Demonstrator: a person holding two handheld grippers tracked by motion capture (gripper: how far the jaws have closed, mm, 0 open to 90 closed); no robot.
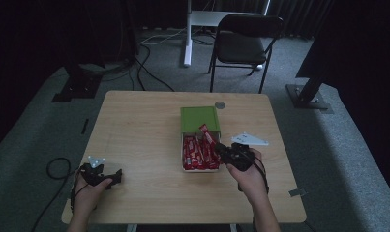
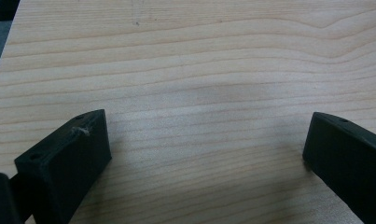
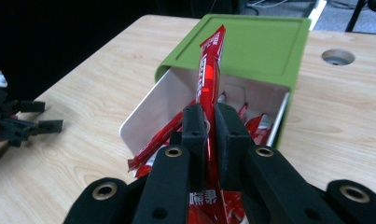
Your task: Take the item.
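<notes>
Red stick sachet (image 3: 211, 70) pinched mid-length in your right tool (image 3: 210, 140), tip toward 12 o'clock over white drawer (image 3: 150, 109) of green box (image 3: 251, 42); light, limp, slick foil, so grip flat middle. Left tool (image 1: 101, 175) gapes, idle on surface (image 2: 199, 70)

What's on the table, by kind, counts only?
Hand-held grippers: 2, left hand-held gripper open, right hand-held gripper shut on a red sachet
Green-lidded box: 1
White three-cornered plate: 1
Red sachets: 1 held, the rest in the box too packed to count
Total: 5, plus the uncounted sachets
</notes>
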